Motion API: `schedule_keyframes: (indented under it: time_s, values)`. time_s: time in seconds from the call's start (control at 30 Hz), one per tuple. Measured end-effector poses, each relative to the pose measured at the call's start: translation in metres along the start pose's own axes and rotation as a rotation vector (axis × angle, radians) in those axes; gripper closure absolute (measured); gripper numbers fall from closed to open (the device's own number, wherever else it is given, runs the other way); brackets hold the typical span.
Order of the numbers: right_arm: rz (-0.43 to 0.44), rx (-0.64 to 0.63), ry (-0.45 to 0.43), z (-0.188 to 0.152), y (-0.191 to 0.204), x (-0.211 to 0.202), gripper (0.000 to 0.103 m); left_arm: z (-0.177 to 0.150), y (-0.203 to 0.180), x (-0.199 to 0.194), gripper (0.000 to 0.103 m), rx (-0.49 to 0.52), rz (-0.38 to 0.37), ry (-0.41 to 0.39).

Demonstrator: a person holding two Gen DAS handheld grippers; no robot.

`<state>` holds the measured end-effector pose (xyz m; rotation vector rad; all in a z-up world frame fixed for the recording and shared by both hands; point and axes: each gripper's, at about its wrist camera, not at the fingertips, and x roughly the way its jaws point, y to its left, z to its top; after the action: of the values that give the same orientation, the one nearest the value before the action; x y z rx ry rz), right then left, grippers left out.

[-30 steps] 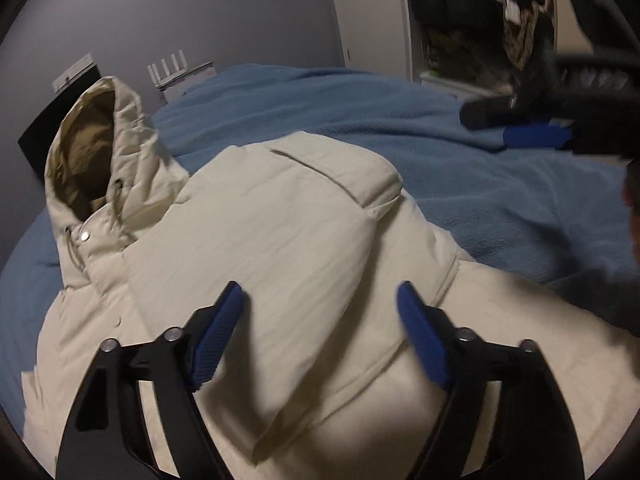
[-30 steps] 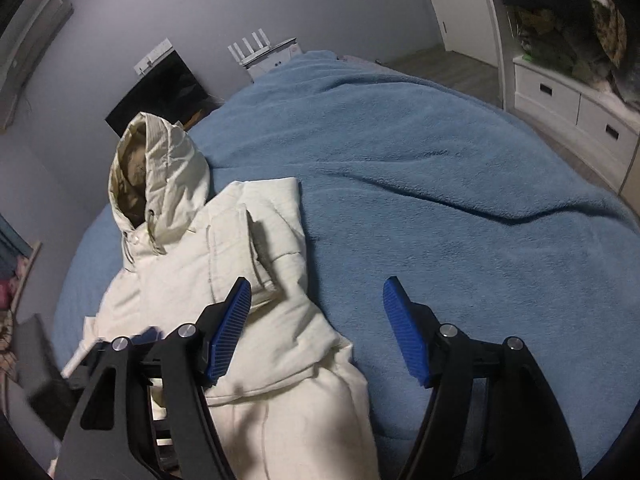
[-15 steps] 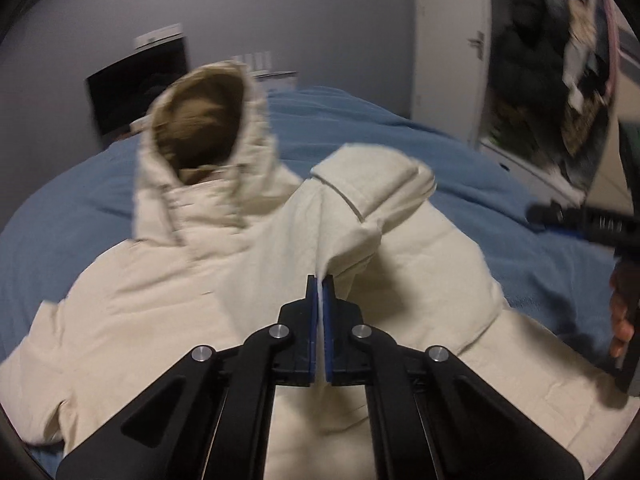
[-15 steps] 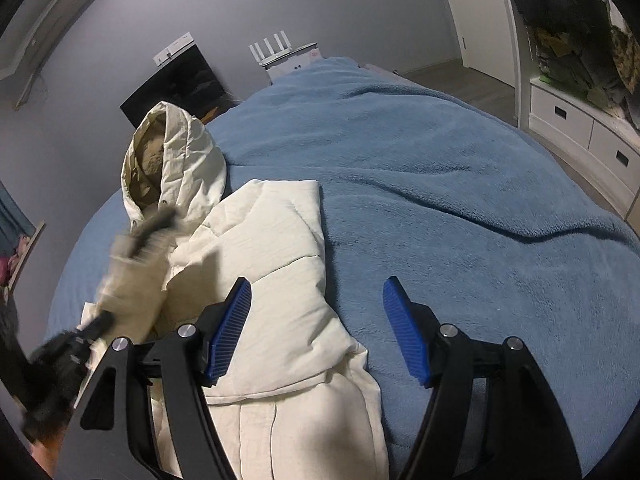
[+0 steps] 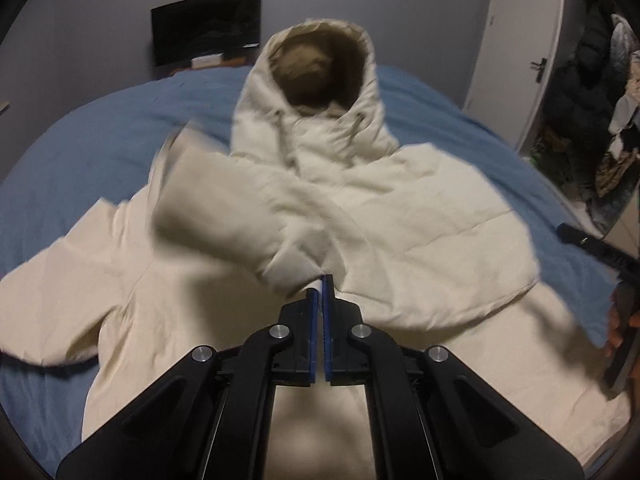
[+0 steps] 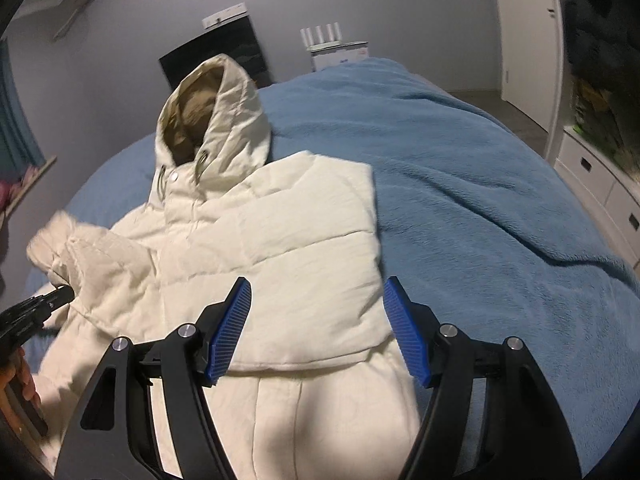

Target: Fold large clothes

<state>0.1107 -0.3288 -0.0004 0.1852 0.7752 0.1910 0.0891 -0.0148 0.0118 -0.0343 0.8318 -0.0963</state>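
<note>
Two grippers over the cream hooded puffer jacket [image 5: 400,216] on the blue blanket [image 6: 480,184]: left gripper [image 5: 321,286], spread a second ago, now clenched on the sleeve [image 5: 240,220] and carrying it across the chest, right gripper [image 6: 318,320] released, marking the sleeve fold underway.

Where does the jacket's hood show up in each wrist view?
Left wrist: hood top centre, opening facing the camera.
Right wrist: hood upper left, seen from its side.
Shared landmark: the dark screen on the wall behind the hood.
</note>
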Motion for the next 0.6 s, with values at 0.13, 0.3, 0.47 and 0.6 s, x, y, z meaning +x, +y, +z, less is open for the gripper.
schedule_keyframes:
  time_s: [0.13,0.3,0.47,0.6]
  values:
    - [0.009,-0.046,0.033,-0.008,0.011,0.010,0.038,-0.012,0.012,0.015,0.101,-0.042,0.010,0.055]
    - [0.004,-0.101,0.075,-0.017,0.021,0.021,0.038,-0.023,0.021,0.030,0.100,-0.065,0.009,0.128]
    - [-0.002,-0.105,0.111,-0.022,0.019,0.028,0.038,-0.038,0.026,0.049,0.095,-0.102,-0.006,0.254]
    - [0.000,-0.106,0.123,-0.024,0.019,0.030,0.038,-0.043,0.037,0.051,0.081,-0.168,-0.029,0.293]
